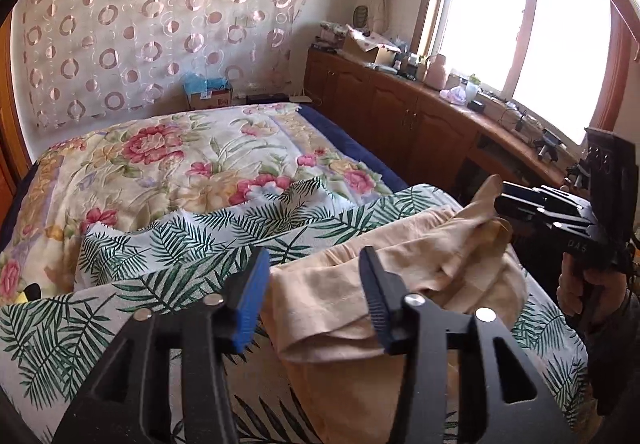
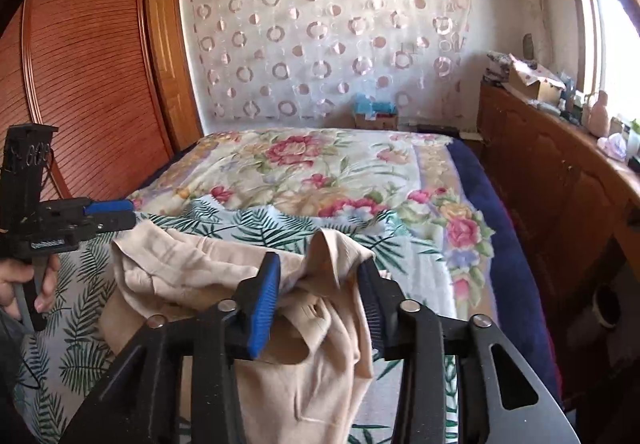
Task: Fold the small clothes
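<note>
**Soft beige garment, half bunched on the bed**

Light, limp, likely slippery; best pinched at a hem or corner. Garment [image 1: 400, 268] rumpled on the palm-print sheet [image 1: 168, 244], at 12 o'clock of both tools. Left tool [image 1: 312, 296] spread open over one edge. Right tool [image 2: 320, 304] open around a raised fold, not clamped. Flowered quilt [image 2: 304, 168] beyond; cupboards [image 1: 392, 104] at 2 o'clock.

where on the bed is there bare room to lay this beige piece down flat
Free: the palm-leaf sheet between the beige garment and the left gripper; the floral quilt beyond, up to the circle-patterned curtain; a sheet strip between garment and navy bed edge. Crowded: the bunched garment around the right gripper, and the cluttered wooden cabinet top.
</note>
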`<state>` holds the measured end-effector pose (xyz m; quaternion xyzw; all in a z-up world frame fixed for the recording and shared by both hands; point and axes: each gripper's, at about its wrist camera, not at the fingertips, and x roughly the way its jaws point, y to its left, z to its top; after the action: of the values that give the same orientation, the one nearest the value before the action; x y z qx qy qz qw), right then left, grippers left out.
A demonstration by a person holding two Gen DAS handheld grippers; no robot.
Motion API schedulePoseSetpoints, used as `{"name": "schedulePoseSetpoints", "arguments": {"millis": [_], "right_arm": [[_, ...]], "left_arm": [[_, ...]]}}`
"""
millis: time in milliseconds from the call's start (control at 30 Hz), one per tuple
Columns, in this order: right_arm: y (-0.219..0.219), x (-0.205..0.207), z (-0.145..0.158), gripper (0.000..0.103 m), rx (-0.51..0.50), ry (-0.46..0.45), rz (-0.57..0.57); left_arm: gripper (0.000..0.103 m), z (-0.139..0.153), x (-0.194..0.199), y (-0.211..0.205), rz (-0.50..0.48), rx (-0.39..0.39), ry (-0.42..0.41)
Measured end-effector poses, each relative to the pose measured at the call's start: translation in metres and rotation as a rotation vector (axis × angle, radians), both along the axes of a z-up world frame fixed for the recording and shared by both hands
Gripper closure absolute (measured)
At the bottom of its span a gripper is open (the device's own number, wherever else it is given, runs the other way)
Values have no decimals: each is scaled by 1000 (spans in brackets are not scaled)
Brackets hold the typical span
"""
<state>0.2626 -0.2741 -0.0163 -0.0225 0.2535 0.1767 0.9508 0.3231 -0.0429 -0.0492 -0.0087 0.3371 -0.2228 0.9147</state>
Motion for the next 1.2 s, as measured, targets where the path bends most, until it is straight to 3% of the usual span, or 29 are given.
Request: {"name": "schedulePoseSetpoints", "arguments": {"millis": [67,100,200,400,600,733,767,800,867,933,1033,1167,1200], "right_arm": [[0,-9,-2,57,-20,-1,4],[0,-13,-5,56,-32,1,8],[-1,-28,-13,53,-61,11,31],[4,-36,-25,53,-146,76,80],[13,2,-19,53,-163,85,112],[10,28,-17,54,-145,106,152],[7,30,-18,63,-130,106,170],[3,33,-20,93,-102,111,199],[-5,37,-17,98,-33,103,214],[-17,40,-14,98,34,84,172],[-38,45,-13,98,80,87,-2],[-45,48,-14,98,62,131,-79],[-45,48,-14,88,47,139,-88]], "left_arm": [[26,3,-5,5,2,-4,-5],[24,3,-10,9,-2,-5,-7],[24,-8,-18,13,-20,14,30],[24,-39,-26,8,-44,125,93],[24,-50,-8,-4,-59,136,129],[24,-47,11,-12,-61,161,109],[24,-46,15,-13,-64,159,99],[24,-45,20,-14,-65,158,84],[28,-45,30,-9,-15,156,73],[31,-44,38,-3,45,153,62],[33,-44,43,9,157,187,37],[33,-43,39,23,161,126,55],[33,-42,37,23,158,123,51]]}}
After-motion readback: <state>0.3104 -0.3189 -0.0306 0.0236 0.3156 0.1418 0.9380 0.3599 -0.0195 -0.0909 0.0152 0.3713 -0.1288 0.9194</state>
